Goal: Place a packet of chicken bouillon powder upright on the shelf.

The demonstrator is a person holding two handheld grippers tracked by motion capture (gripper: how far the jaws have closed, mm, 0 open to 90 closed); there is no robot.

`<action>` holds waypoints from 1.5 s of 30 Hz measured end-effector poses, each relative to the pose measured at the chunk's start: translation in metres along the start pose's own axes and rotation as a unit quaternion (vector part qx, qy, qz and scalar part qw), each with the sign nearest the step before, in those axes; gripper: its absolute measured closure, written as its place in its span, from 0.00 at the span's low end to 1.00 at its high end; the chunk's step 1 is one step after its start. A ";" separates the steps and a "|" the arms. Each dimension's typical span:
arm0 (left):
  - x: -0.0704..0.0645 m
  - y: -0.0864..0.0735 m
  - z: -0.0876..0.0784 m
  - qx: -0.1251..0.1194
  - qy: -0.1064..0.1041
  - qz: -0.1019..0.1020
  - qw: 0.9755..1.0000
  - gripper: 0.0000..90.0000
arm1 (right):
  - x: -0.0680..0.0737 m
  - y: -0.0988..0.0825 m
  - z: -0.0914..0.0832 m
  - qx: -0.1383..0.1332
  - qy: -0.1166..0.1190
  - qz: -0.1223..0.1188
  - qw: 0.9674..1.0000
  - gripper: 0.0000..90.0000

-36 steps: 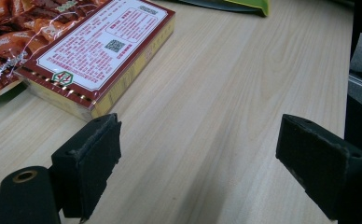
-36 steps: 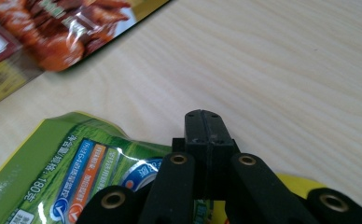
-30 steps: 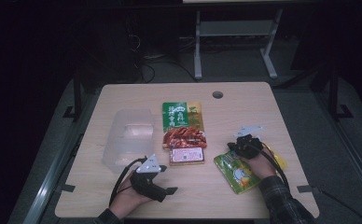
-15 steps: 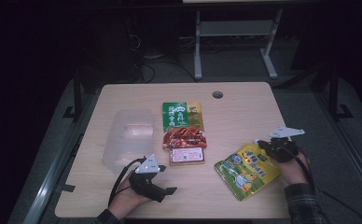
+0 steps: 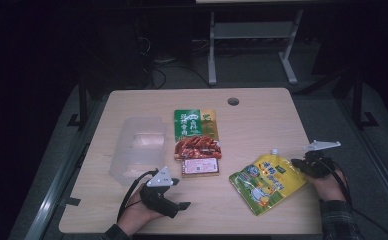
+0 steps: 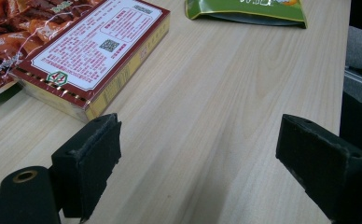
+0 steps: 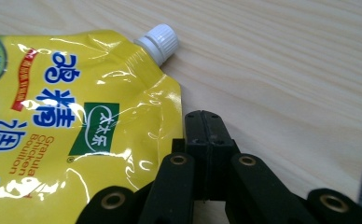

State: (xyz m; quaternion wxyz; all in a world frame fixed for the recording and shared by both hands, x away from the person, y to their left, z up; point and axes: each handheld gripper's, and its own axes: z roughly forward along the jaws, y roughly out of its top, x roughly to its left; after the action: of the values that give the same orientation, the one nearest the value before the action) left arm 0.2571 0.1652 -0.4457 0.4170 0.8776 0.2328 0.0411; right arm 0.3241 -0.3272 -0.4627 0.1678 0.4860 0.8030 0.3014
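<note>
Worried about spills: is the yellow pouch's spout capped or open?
Capped. The yellow pouch lies flat on the table, and its white screw cap sits on the spout.

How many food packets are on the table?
3: a yellow pouch by the right gripper, a green bag mid-table, and a red box just in front of it.

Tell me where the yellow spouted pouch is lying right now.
In the high view the yellow pouch lies flat on the table's near right part, right of the red box, with the shut right gripper at its right edge.
</note>
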 end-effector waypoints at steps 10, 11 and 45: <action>-0.001 0.000 0.000 0.001 -0.001 0.001 1.000 0.15 | 0.025 0.006 0.004 0.002 0.052 -0.022 0.998 1.00; -0.001 0.000 0.000 0.001 -0.001 0.001 1.000 0.15 | 0.025 0.006 0.004 0.002 0.052 -0.022 0.998 1.00; -0.007 0.054 0.075 0.036 -0.052 0.020 0.998 0.14 | 0.115 0.004 -0.016 -0.006 0.137 -0.106 0.985 1.00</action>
State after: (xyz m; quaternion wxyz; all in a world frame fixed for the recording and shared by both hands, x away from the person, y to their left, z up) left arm 0.2910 0.0799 -0.4530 0.3959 0.8974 0.1948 -0.0042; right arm 0.2636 -0.2292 -0.4455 0.0900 0.3512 0.8636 0.3504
